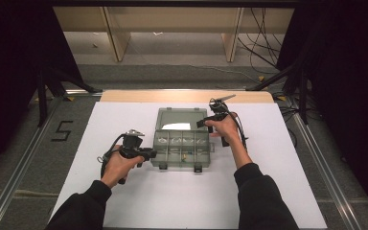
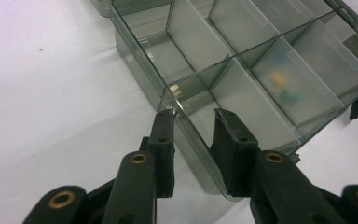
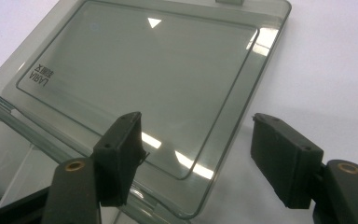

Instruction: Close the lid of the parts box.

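Left gripper (image 1: pixel 149 154) grips the left side wall of the grey translucent plastic compartment box (image 1: pixel 181 149), mid-table on the white sheet (image 1: pixel 124 201). Beyond, the right gripper (image 3: pixel 193 151), jaws wide and empty, straddles the corner of the flat-lying open lid (image 3: pixel 154 79).

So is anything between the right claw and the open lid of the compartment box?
Nothing visible. The right claw hangs open just above the lid, its jaws straddling the lid's corner with no object between them and the plastic.

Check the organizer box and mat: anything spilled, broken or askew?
Nothing stands out. The organizer box sits square on the white mat, lid laid open flat, dividers upright; one small yellow-green item sits inside a compartment.
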`<state>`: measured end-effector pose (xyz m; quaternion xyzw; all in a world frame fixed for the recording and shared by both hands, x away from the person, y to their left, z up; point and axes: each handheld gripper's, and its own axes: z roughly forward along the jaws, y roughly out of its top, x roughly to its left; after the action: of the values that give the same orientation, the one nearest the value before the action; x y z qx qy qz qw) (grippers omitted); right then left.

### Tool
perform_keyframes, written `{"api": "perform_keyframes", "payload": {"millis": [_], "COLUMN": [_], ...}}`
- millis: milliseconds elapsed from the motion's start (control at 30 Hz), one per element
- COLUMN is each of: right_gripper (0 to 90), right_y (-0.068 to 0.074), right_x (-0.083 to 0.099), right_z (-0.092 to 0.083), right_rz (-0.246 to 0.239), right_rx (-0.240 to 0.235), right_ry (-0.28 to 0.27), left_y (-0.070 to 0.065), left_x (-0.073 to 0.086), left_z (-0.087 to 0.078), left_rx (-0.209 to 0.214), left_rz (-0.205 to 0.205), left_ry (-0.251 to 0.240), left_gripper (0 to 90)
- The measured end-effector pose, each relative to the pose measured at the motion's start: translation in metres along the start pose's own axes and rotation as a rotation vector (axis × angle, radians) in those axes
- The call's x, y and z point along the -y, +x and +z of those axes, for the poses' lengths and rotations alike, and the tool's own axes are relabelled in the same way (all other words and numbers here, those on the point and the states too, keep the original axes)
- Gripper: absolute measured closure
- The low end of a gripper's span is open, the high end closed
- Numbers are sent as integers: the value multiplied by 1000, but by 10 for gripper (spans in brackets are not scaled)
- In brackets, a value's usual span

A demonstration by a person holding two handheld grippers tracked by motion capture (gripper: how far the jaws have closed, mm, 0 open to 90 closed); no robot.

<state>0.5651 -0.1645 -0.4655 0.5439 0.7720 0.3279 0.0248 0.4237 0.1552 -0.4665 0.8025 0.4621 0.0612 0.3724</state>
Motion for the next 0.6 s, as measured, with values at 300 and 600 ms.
{"api": "perform_keyframes", "payload": {"millis": [300, 600], "right_gripper": [375, 405], "right_y": [0, -1], "right_x": [2, 4], "right_z": [5, 5], "right_rz": [34, 71], "right_rx": [-23, -51], "right_ry": [31, 7], "left_y": [0, 0], "left_x": [0, 0], "left_z": [0, 0], "left_rx": [-2, -5], "left_rz": [1, 14], "left_ry": [0, 3], "left_gripper": [694, 695]}}
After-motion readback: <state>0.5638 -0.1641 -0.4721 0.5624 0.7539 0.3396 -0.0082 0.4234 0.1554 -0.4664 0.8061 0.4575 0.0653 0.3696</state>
